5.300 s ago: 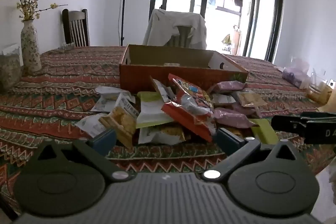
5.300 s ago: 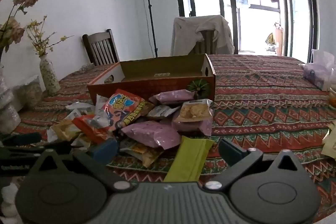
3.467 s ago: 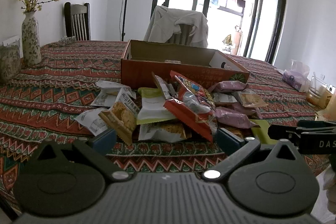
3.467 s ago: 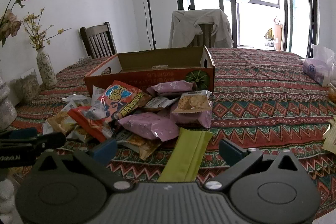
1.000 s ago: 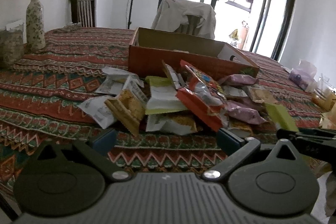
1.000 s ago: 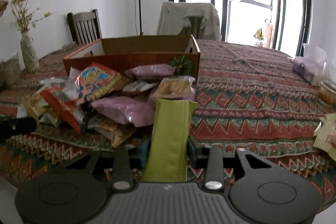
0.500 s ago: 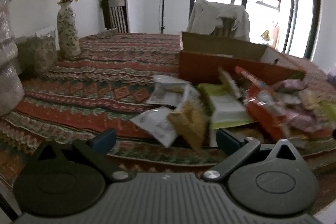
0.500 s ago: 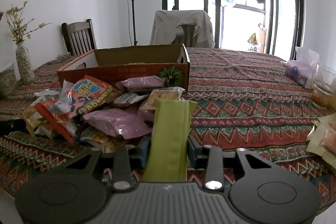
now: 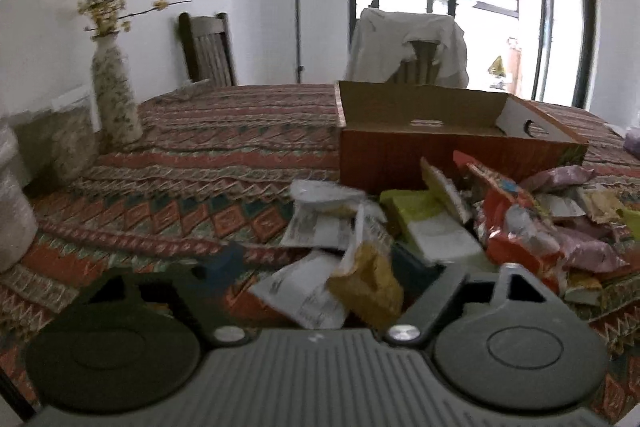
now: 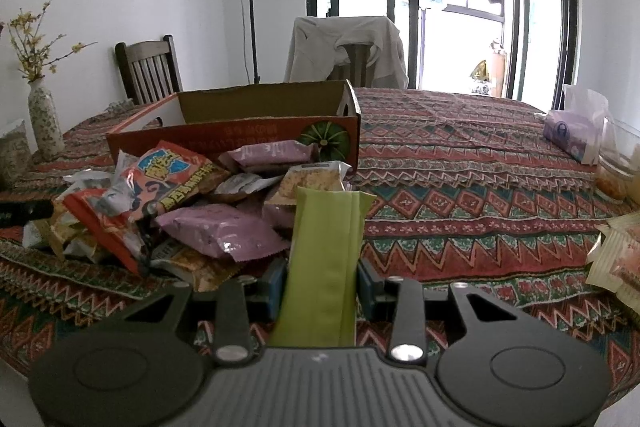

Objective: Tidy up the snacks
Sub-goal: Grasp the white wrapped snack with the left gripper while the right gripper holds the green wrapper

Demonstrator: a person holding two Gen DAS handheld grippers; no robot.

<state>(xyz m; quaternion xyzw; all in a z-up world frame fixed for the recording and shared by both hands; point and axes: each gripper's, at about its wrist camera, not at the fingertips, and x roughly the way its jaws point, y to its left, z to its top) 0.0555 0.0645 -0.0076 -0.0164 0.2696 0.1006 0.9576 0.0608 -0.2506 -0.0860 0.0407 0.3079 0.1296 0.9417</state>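
Right gripper (image 10: 322, 277): pinching the green packet (image 10: 326, 259), upright between its fingers.
Left gripper (image 9: 320, 267): closing around the yellow snack packet (image 9: 368, 283), pads apart.

Left gripper (image 9: 316, 267): dark grey ribbed housing, two round black discs with embossed ovals, silver screws at the linkage pivots, black angled arms ending in blue fingers (image 9: 224, 259). Right gripper (image 10: 320, 283): same ribbed housing, discs and silver screws, blue pads (image 10: 274, 285) on black arms.
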